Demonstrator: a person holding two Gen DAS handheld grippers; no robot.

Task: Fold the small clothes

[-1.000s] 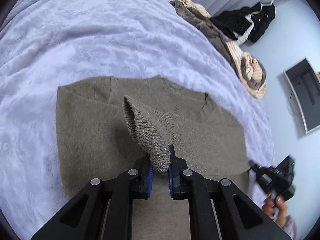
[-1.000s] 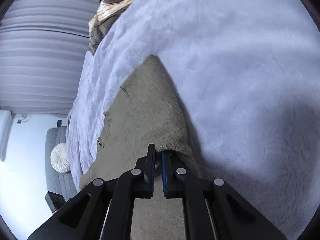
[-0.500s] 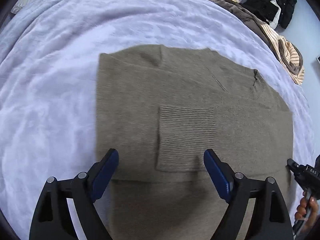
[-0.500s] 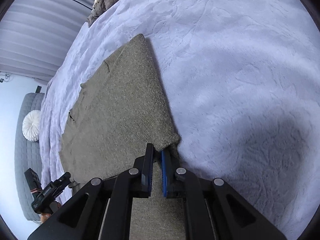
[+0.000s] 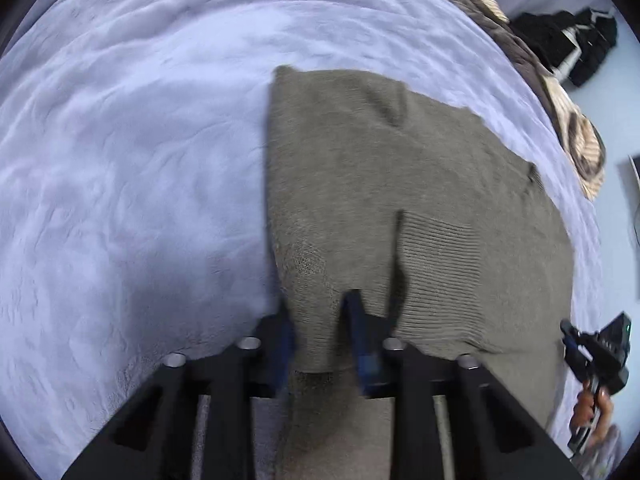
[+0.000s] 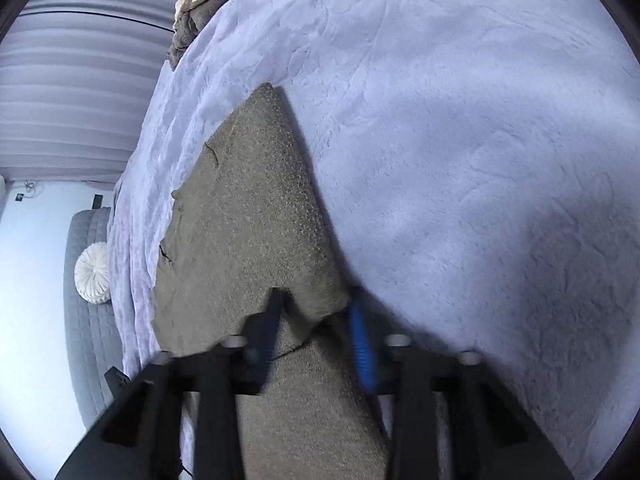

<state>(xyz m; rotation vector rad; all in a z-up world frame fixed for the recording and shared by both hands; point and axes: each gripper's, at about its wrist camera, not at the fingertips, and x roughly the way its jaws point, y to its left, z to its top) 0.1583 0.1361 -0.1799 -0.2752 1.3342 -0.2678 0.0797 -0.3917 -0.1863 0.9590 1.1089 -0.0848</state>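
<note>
An olive knit sweater (image 5: pixel 380 184) lies flat on a lilac plush bedspread (image 5: pixel 132 152), one ribbed sleeve cuff (image 5: pixel 440 268) folded onto its body. My left gripper (image 5: pixel 320 312) is at the sweater's near left edge, jaws partly apart with the edge fabric between the pads; the frame is blurred. In the right wrist view the sweater (image 6: pixel 248 216) runs away from my right gripper (image 6: pixel 316 312), whose jaws stand apart around the near corner. The right gripper also shows in the left wrist view (image 5: pixel 600 356) at the far right.
A heap of brown and striped clothes (image 5: pixel 560 100) lies along the bed's far right edge, with black clothes (image 5: pixel 568 44) beyond. In the right wrist view a grey sofa with a white round cushion (image 6: pixel 94 272) stands left, past the bedspread (image 6: pixel 460 140); curtains hang behind.
My left gripper let go of the cuff, opened wide, then moved to the sweater's left edge and narrowed around it. My right gripper, shut on the corner before, has opened.
</note>
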